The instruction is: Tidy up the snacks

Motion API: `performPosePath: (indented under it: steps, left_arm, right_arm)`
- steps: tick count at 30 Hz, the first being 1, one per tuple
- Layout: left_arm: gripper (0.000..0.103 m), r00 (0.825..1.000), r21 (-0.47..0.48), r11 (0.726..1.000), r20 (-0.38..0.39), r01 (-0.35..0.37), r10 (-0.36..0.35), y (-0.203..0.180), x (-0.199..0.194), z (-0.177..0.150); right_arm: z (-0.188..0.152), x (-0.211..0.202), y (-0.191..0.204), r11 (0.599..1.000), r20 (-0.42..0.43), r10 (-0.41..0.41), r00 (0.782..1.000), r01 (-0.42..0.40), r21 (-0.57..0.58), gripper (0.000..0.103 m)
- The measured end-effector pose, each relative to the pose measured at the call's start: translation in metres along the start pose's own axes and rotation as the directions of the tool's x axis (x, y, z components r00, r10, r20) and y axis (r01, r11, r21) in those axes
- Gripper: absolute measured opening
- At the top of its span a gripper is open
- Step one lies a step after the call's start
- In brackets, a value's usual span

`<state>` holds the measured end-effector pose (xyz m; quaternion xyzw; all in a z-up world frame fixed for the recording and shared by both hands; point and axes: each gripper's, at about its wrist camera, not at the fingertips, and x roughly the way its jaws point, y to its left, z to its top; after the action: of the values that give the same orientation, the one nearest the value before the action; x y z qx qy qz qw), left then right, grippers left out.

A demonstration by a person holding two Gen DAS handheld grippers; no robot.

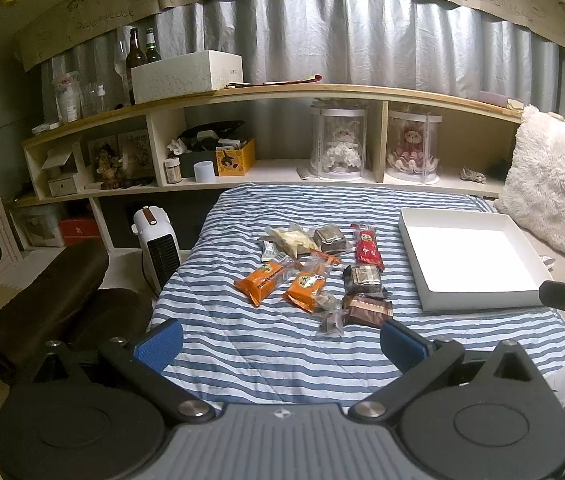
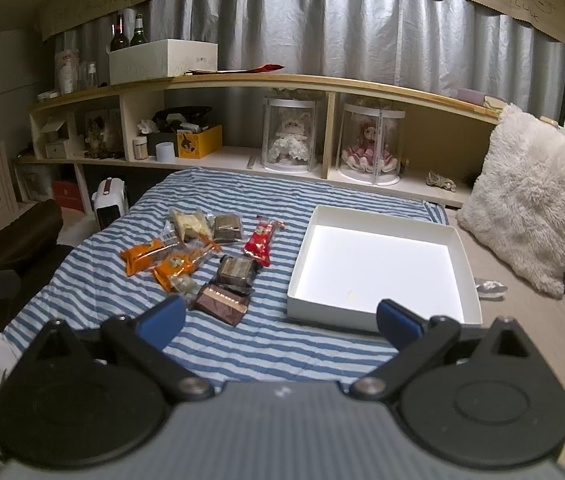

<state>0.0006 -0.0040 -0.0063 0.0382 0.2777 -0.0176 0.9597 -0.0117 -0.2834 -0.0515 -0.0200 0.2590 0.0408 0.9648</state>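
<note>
Blue-and-white striped quilted blanket [image 1: 266,344] covers the bed and is the work surface. It's soft, so anything pressed down will sink.

Shallow white cardboard box tray [image 2: 464,256] sits at 3 o'clock of the snack pile, apart from it, empty. Likely the drop target. Light and stiff; it may slide on the fabric if bumped.

Left gripper [image 1: 280,338], blue-padded, is spread wide, holding nothing, hovering at 6 o'clock of the pile. Right gripper [image 2: 280,320] is also spread wide and empty, its span straddling the blanket and the tray's near wall.

The snacks all lie loose on the blanket, clustered mid-bed:
- two orange foil snack packs [image 1: 282,284] at 9 o'clock of the cluster, partly overlapping
- red wrapped snack bar [image 1: 368,249] at 2 o'clock
- pale cream snack in a clear bag [image 1: 292,240] at 12 o'clock, with a dark brown square cake in a clear wrapper [image 1: 329,237] just beside it
- dark plastic-wrapped square pack [image 1: 363,278] at centre-right
- brown glossy chocolate-style pack [image 1: 366,310] at 5 o'clock, nearest the left gripper
- small clear-wrapped dark sweet [image 1: 330,322] touching the brown pack

Handling, judged: all are light, with slick, crinkly film and crushable contents. Pinch across the short width at mid-body, not the end seals. Start with the brown pack: it's nearest and nothing lies on it. The orange pair needs separating first.
</note>
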Motion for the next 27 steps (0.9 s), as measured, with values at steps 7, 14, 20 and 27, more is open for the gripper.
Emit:
performPosePath:
  steps: [7,14,20,27]
  left_arm:
    - [0.103,1.0,0.0,1.0,0.0,0.0,0.0,0.0,-0.0001,0.0003]
    - [0.103,1.0,0.0,1.0,-0.001,-0.001,0.001,-0.0001,-0.0002,0.0005]
    - [0.103,1.0,-0.003,1.0,-0.002,0.002,-0.002,-0.0002,-0.0001,-0.0003]
    - [0.103,1.0,0.0,1.0,0.002,0.007,-0.007,-0.0012,0.0007,-0.0028]
  right_arm:
    - [-0.0002,0.0,-0.0002,1.0,-0.001,-0.001,1.0,0.001,0.0,0.102]
    - [-0.0012,0.0009,-0.0013,1.0,-0.002,0.0,1.0,0.0,-0.001,0.102]
    - [-0.0057,-0.0006,-0.0041,1.0,-0.002,-0.002,1.0,0.002,-0.003,0.102]
    - [-0.0044,0.0002,-0.0031,1.0,-0.007,-0.005,1.0,0.005,-0.004,0.102]
